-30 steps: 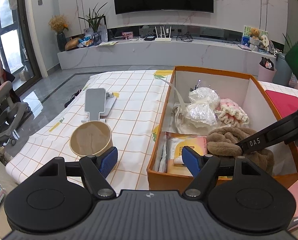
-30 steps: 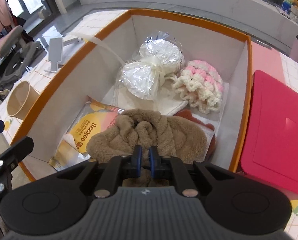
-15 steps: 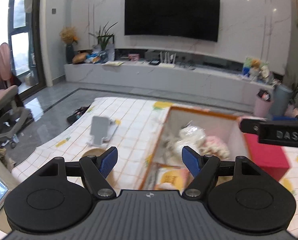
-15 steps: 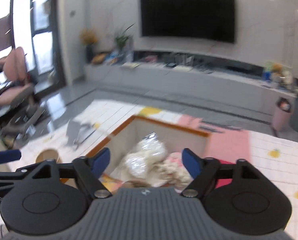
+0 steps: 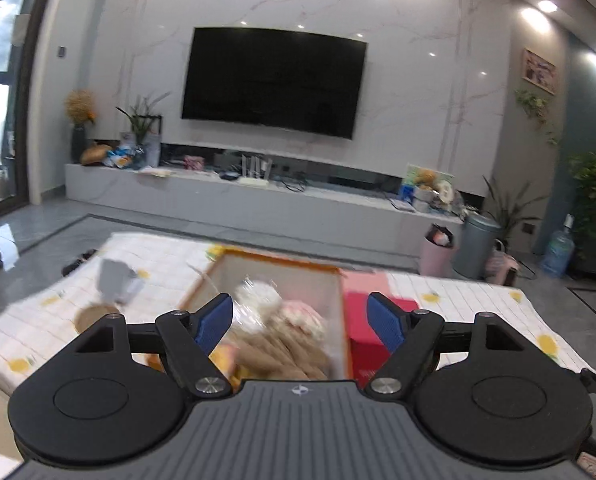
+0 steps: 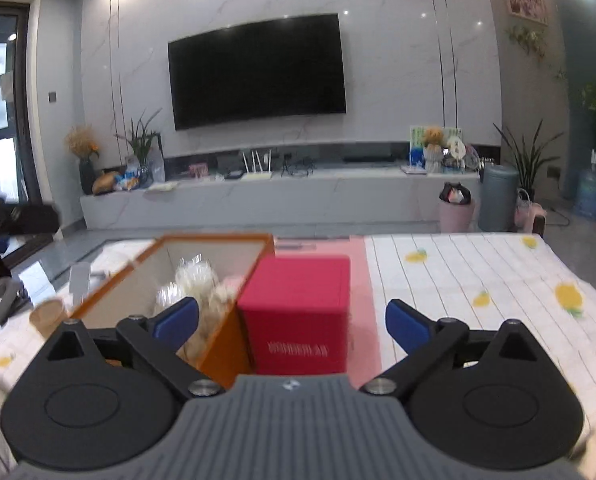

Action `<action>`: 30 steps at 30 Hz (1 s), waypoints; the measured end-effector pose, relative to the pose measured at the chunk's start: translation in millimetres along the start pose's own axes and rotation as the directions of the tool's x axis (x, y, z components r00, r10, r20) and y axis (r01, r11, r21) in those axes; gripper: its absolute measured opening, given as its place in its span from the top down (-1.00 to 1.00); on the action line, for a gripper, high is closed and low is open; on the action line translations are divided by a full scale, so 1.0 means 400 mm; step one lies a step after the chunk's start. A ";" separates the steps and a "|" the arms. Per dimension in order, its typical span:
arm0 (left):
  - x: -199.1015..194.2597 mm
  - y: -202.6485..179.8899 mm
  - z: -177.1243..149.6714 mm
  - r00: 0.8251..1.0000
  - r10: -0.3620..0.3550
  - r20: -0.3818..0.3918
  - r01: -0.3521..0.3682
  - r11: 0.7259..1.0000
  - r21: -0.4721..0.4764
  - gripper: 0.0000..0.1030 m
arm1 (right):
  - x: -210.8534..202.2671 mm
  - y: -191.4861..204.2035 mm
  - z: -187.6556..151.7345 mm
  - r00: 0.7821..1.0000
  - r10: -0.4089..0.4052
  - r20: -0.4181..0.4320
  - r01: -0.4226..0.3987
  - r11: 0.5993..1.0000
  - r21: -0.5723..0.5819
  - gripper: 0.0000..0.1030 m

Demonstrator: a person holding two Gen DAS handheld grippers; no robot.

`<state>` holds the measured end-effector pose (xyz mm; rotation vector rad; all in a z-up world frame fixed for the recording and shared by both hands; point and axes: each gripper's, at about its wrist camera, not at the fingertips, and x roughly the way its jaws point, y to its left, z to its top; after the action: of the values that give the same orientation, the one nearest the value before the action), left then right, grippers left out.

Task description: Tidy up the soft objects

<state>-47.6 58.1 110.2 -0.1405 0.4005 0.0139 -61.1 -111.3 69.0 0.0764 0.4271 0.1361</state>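
A: Where are the soft things?

B: In the orange box [image 5: 275, 261] on the table [image 6: 478, 280]. The brown plush [image 5: 282, 350] lies nearest, one pink knitted piece [image 5: 298, 316] behind it, and clear-wrapped bundles [image 6: 196, 276] further back; I count two, though blur makes that uncertain.

A: And the grippers?

B: Two. The left gripper [image 5: 300, 318] has its jaws wide apart with nothing between them. The right gripper [image 6: 292, 326] has just been opening its jaws and they now stand wide, empty too. Both hang above the table, short of the box.

A: What could go wrong?

B: The plush seems heaped near the front wall; if it sits high, it may slump over the rim. One red box [image 6: 298, 316] stands just beside the orange one, so a careless sweep by the right jaws could knock it. One paper cup [image 5: 94, 314] sits off to the left, well apart.
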 end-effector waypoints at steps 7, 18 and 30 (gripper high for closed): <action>-0.003 -0.056 -0.131 0.999 -0.036 -0.013 0.037 0.998 0.059 -0.74 | -0.066 -0.038 -0.102 0.995 -0.042 0.087 0.047 0.997 -0.058 -0.94; 0.025 -0.112 -0.207 0.999 -0.018 -0.035 0.023 0.987 0.157 -0.74 | -0.053 -0.079 -0.152 1.000 0.013 -0.019 -0.013 1.000 -0.007 -0.94; 0.040 -0.108 -0.239 0.998 -0.001 -0.066 0.010 0.991 0.132 -0.74 | -0.037 -0.059 -0.182 0.999 0.007 -0.046 -0.009 0.998 -0.058 -0.94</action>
<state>-68.1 1.7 22.8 -0.0108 0.4654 -0.0224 -102.2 -133.8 6.4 0.0178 0.4683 0.1582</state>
